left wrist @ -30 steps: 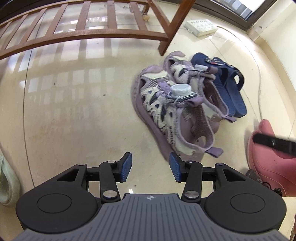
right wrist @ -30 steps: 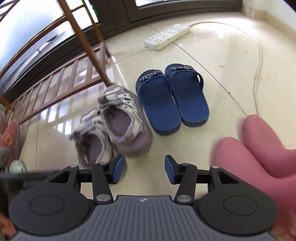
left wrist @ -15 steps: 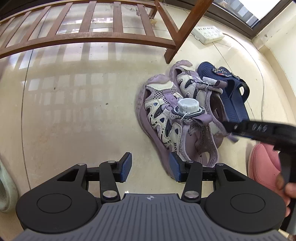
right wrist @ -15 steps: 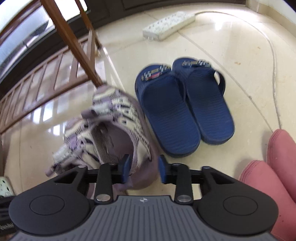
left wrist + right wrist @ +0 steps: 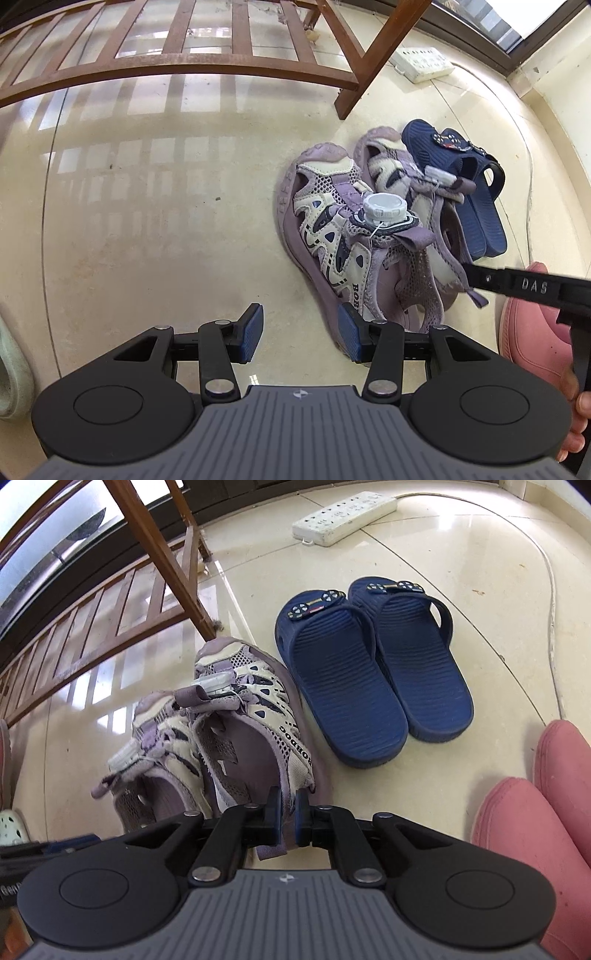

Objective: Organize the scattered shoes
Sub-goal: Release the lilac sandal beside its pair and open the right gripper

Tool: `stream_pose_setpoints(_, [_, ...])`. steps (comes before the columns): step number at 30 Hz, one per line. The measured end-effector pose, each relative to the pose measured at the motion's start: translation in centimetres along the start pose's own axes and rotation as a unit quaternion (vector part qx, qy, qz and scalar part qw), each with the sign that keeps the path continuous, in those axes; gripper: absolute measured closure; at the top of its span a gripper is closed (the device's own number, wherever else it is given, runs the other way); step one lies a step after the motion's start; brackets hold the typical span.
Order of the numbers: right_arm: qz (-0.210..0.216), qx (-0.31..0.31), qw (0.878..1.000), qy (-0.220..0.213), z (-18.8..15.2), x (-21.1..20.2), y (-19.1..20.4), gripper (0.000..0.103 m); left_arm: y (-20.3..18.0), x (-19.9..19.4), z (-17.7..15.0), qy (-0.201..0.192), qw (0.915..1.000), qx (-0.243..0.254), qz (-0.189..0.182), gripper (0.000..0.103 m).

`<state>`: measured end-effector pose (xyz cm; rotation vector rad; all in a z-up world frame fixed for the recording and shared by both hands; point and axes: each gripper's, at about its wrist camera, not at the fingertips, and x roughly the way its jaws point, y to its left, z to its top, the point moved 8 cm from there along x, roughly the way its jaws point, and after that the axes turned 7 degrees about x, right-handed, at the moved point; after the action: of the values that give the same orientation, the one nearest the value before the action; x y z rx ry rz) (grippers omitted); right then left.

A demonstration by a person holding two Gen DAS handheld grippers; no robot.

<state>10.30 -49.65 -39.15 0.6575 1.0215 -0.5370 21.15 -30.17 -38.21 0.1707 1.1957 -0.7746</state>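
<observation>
Two purple-and-cream sandals lie side by side on the tiled floor, the left sandal (image 5: 332,236) (image 5: 159,764) and the right sandal (image 5: 417,206) (image 5: 255,731). My right gripper (image 5: 289,812) is shut on the heel rim of the right sandal; in the left wrist view it shows as a black bar (image 5: 517,284) reaching in from the right. My left gripper (image 5: 301,332) is open, its right pad (image 5: 347,328) against the left sandal's heel. A pair of blue slippers (image 5: 343,679) (image 5: 461,184) sits neatly just right of the sandals.
Pink slippers (image 5: 535,812) (image 5: 532,332) lie at the right. A brown wooden rack (image 5: 184,70) (image 5: 155,554) stands behind, its leg close to the sandals' toes. A white power strip (image 5: 343,513) and its cable lie beyond. A pale green shoe (image 5: 11,369) is at the far left.
My right gripper moved forward to the right sandal and shut on its heel. The left gripper drew nearer to the left sandal, still open.
</observation>
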Motion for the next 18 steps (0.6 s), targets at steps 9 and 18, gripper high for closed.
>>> stream_pose_setpoints(9, [-0.015, -0.028, 0.999, -0.019, -1.1, -2.3, 0.8, 0.082, 0.7, -1.7, -0.2, -0.012, 0.9999, 0.008, 0.009, 0.055])
stream_pose_setpoints(18, [-0.032, -0.082, 0.994, -0.062, -1.9, -5.9, 3.0, 0.059, 2.9, -4.6, -0.5, -0.035, 0.9985, 0.028, 0.033, 0.050])
